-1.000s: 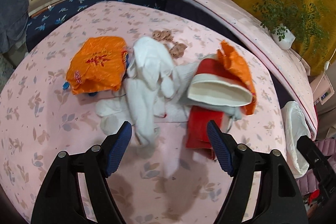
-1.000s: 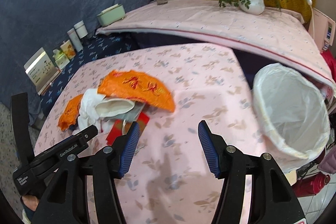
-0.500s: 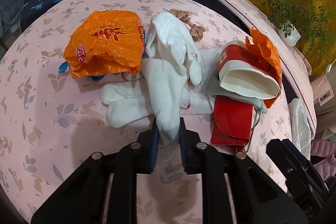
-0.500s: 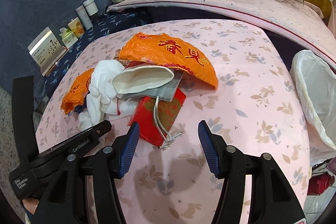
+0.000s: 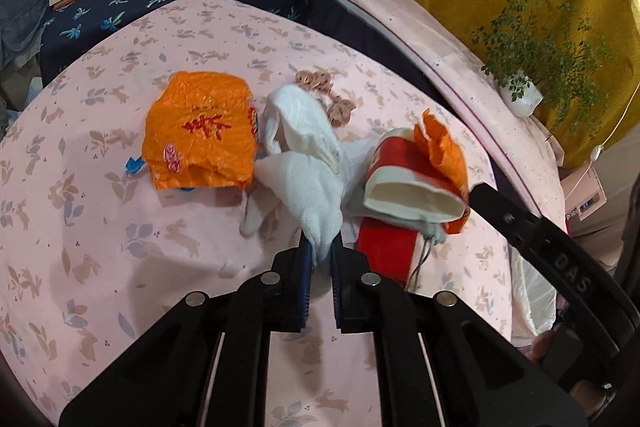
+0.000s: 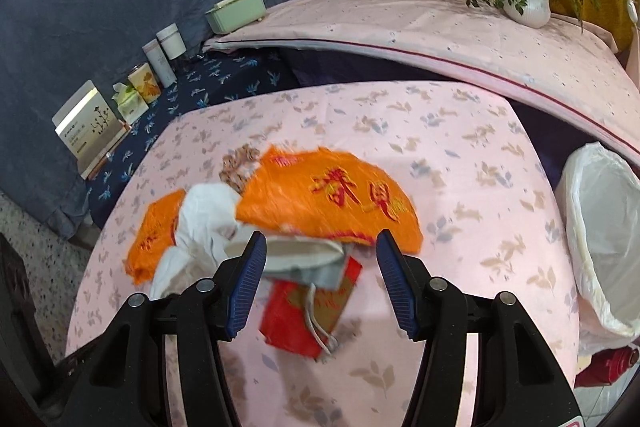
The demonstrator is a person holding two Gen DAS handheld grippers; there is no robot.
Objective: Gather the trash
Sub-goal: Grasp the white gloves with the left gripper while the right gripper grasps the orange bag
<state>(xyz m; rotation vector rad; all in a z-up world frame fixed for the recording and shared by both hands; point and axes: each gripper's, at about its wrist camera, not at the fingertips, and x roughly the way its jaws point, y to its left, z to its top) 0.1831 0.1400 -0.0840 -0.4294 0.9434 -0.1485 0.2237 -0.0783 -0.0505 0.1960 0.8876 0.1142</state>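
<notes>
On the pink flowered tablecloth (image 5: 100,227) lies a heap of trash. My left gripper (image 5: 320,259) has its jaws closing, pads pinching the near end of a white paper towel (image 5: 312,187), which hangs lifted off the cloth. An orange plastic bag (image 5: 200,135) lies to its left; a red packet (image 5: 384,247) with a cream-lined pouch (image 5: 408,195) and orange wrapper lies to its right. My right gripper (image 6: 320,251) hovers open above the pouch and the red packet (image 6: 312,307), just short of the big orange bag (image 6: 332,199). Nothing sits between its pads.
A bin with a white liner (image 6: 604,239) stands off the table's right edge. Brown scraps (image 5: 320,83) lie behind the heap. Boxes and bottles (image 6: 100,123) line a blue-clothed shelf at the back left. A potted plant (image 6: 524,3) stands on the pink ledge behind.
My left gripper went from wide open to pinched on the white paper towel and raised it a little. My right gripper swung left from the bin side to above the heap, still open.
</notes>
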